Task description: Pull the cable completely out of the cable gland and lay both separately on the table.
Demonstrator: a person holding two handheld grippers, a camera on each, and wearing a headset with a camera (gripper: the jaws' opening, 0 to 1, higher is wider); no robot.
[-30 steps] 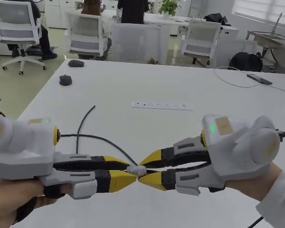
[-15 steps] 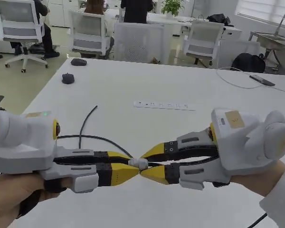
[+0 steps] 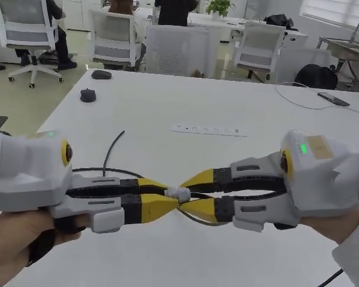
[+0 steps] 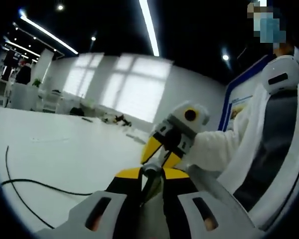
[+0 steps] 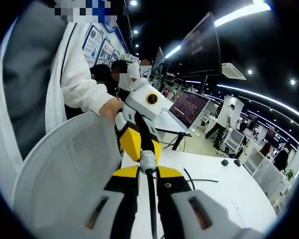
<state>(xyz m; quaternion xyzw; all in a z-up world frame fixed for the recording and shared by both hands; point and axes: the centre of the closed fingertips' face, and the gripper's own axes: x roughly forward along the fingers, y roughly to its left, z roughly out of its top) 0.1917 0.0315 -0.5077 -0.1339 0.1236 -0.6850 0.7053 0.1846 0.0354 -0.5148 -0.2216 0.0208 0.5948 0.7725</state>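
The left gripper (image 3: pixel 172 197) comes in from the left, held in a hand (image 3: pixel 12 239), with its yellow jaws clenched on the gland (image 3: pixel 178 193), a small pale fitting pinched at the tips. In the left gripper view the gland (image 4: pixel 150 169) sits right between that gripper's (image 4: pixel 157 174) own yellow tips. The right gripper (image 3: pixel 186 196) meets it head-on from the right, tip to tip, jaws closed on the cable (image 3: pixel 109 153) just beside the gland. In the right gripper view the black cable (image 5: pixel 152 199) runs down between this gripper's (image 5: pixel 147 173) fingers, and the gland (image 5: pixel 147 161) sits just past their tips, touching them, with the left gripper (image 5: pixel 143 152) directly beyond. The right gripper (image 4: pixel 157 160) also shows in the left gripper view, just behind the gland. Both grippers and the gland are held above the table (image 3: pixel 245 101), near its front edge. From the gland the cable goes left behind the left gripper's jaws and lies on the table, one end curving away toward the far side, and a short dark loop hangs below the right gripper's lower jaw. Farther off on the table lie a power strip (image 3: pixel 209 130) and a mouse (image 3: pixel 88 95), well apart from the grippers.
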